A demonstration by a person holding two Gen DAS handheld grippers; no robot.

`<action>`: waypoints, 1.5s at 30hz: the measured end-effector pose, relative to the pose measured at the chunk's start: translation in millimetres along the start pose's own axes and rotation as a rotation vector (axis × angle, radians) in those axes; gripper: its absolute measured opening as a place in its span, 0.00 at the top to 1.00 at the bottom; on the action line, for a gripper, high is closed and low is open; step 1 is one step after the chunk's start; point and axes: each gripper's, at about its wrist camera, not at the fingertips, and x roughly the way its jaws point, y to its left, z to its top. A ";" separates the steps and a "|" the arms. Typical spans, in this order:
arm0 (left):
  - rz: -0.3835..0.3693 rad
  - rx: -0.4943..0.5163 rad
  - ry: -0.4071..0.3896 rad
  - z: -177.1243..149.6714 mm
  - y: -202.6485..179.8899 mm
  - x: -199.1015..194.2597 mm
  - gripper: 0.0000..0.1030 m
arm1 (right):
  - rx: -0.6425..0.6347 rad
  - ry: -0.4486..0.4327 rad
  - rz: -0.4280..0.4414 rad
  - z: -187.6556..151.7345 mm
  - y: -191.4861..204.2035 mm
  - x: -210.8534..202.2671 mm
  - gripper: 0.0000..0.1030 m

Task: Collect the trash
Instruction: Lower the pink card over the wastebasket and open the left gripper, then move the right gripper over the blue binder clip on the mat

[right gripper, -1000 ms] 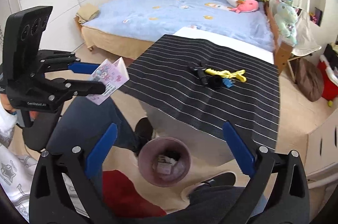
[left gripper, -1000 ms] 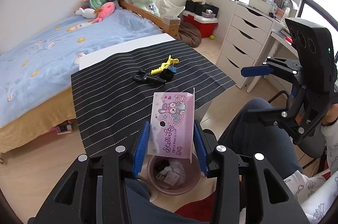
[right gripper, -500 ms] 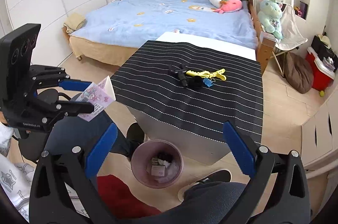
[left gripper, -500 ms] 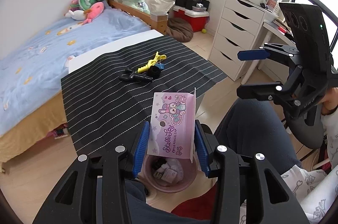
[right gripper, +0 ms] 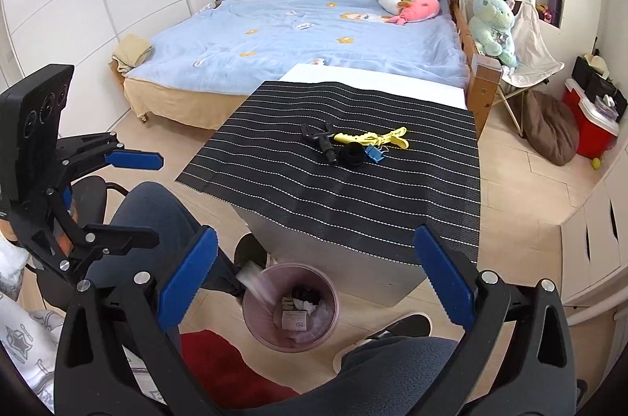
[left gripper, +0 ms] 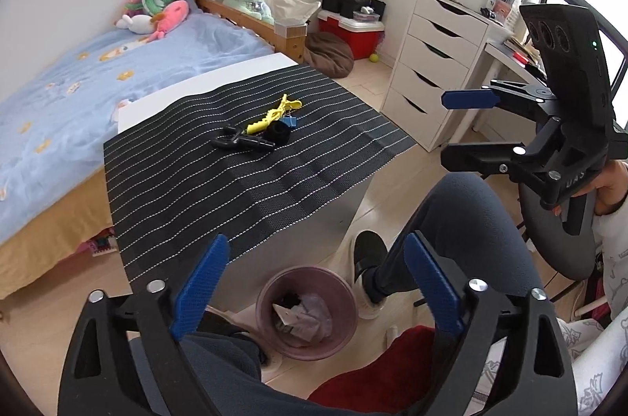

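Since the earlier frames the pink cartoon-printed cardboard box (right gripper: 251,282) has left the left gripper (left gripper: 314,282): its blue-padded jaws have just been opening and now stand wide with nothing between them. In the right wrist view the box shows as a motion-blurred pale patch at the upper-left rim of the round mauve plastic waste bin (left gripper: 333,284); whether it touches the rim cannot be told. In the left wrist view the box cannot be picked out.

The bin stands on the pale wood floor in the lower centre of both views, just in front of the white table's (right gripper: 353,78) near edge, and holds crumpled paper and a small carton (right gripper: 294,318).

Right gripper (right gripper: 314,282): jaws spread wide, empty, framing the bin from above. It also appears at the right edge of the left wrist view, held by a hand (left gripper: 610,182).

On the black white-striped mat (left gripper: 196,180), mid-frame: black plastic clip (left gripper: 241,141), yellow toothed clip (left gripper: 272,114), small black ring (left gripper: 279,132) and blue binder clip (left gripper: 290,122), clustered close together.

Dark-trousered legs (left gripper: 463,219) flank the bin.
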 end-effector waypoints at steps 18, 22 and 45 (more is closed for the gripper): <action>0.059 -0.078 -0.060 -1.1 21.9 -2.5 0.07 | 0.015 0.018 -0.027 0.7 1.5 12.5 0.04; 0.064 -0.090 -0.086 0.3 27.1 -3.4 0.07 | 0.021 0.004 -0.040 4.9 -4.2 15.2 0.04; 0.069 -0.093 -0.108 19.8 42.2 8.5 0.07 | -0.052 0.039 -0.060 77.1 -43.2 64.9 0.05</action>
